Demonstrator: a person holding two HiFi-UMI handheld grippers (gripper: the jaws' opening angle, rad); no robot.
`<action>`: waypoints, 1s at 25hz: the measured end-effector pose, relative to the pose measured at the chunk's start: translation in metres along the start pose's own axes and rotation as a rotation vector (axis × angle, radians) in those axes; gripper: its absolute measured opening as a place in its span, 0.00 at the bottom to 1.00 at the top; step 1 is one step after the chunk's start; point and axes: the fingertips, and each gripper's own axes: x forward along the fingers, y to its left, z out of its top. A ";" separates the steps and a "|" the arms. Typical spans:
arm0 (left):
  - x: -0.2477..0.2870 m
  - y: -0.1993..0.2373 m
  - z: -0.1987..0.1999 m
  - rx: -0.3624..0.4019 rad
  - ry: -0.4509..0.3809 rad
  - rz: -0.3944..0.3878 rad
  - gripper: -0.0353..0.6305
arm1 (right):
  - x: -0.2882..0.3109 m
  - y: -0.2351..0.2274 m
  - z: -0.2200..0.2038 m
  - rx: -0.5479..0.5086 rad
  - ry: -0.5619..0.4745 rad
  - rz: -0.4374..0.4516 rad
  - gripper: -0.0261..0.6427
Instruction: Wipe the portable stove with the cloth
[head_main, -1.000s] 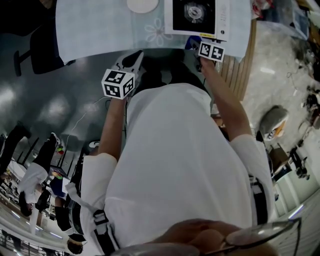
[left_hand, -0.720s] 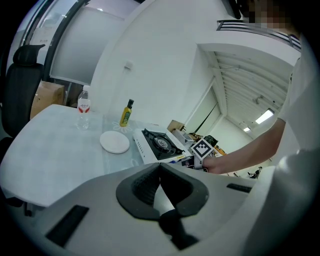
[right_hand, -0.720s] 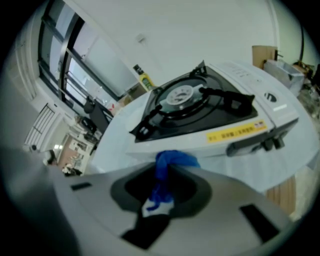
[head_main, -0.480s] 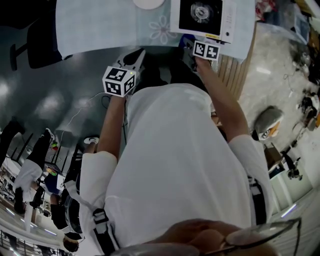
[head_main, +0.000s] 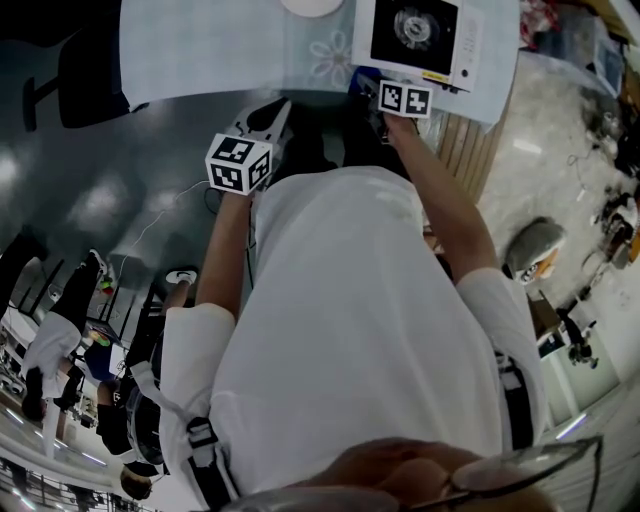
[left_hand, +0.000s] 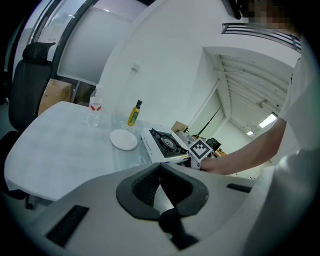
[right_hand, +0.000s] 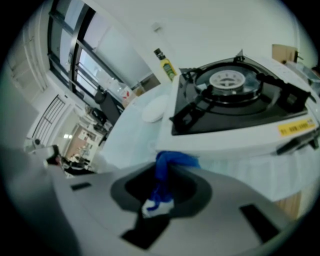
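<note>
The white portable stove (right_hand: 235, 95) with a black burner top stands on the pale-clothed table (head_main: 200, 50); it also shows in the head view (head_main: 415, 30) and the left gripper view (left_hand: 165, 142). My right gripper (right_hand: 165, 167) is shut on a blue cloth (right_hand: 167, 162), held just in front of the stove's near side, below its rim. Its marker cube (head_main: 403, 98) sits at the table's edge. My left gripper (left_hand: 160, 167) hangs back from the table at the person's left, jaws shut with nothing between them; its cube (head_main: 240, 163) is off the table.
A white plate (left_hand: 123, 140) lies left of the stove. A water bottle (left_hand: 93, 106) and a yellow oil bottle (left_hand: 133, 113) stand behind it. A black chair (left_hand: 25, 85) is at the table's left end. Wooden slats (head_main: 465, 140) run right of the table.
My right gripper with the cloth has shifted left along the stove's front and a little closer to it. The left gripper has stayed put.
</note>
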 end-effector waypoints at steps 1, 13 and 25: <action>-0.002 0.002 0.000 0.000 -0.001 0.001 0.10 | 0.003 0.004 0.000 -0.007 0.004 0.004 0.18; -0.022 0.017 -0.001 0.006 -0.020 0.012 0.10 | 0.010 0.034 -0.005 -0.074 0.025 0.022 0.18; -0.034 0.012 -0.003 0.037 -0.041 -0.022 0.10 | -0.031 0.072 0.003 -0.210 -0.066 0.024 0.18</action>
